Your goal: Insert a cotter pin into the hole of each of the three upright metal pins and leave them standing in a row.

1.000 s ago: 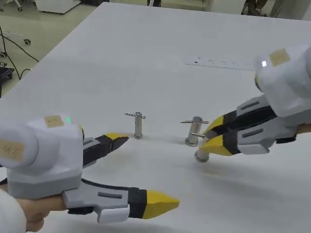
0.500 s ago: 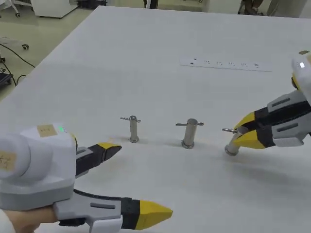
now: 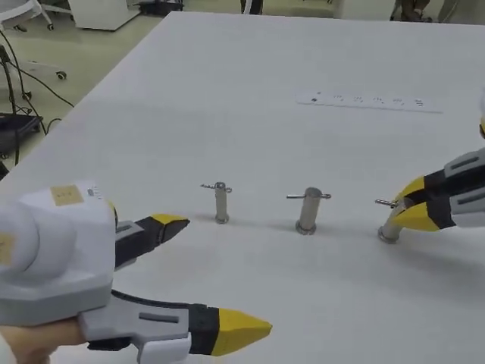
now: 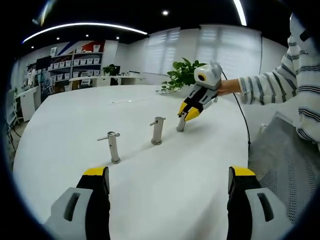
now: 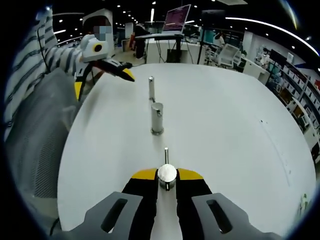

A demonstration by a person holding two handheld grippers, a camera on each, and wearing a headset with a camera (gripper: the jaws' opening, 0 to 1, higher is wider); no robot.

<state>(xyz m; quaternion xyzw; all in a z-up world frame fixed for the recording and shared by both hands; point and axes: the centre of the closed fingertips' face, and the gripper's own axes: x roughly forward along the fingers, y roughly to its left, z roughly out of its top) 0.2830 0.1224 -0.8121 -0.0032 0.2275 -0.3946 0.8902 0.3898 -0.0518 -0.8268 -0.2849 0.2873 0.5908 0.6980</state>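
Third pin [image 3: 389,231] has been shifted right from middle pin [image 3: 308,216], clamped in right gripper [image 3: 403,207]; left gripper [image 3: 227,274] held agape; all three cottered, release judged outstanding.

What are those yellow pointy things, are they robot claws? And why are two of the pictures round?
They are not a robot. A person holds one gripper tool in each hand. The square picture comes from a camera on the person's head, looking down at the white table. Each round picture comes from a small camera riding on one gripper, looking along its yellow-tipped fingers.

On the table are three metal pins in a row: the left pin, the middle pin and the right pin. Each has a thin cotter pin through its top. Farther back lies a power strip.

The left gripper is open and holds nothing. The right gripper is shut on the right pin.
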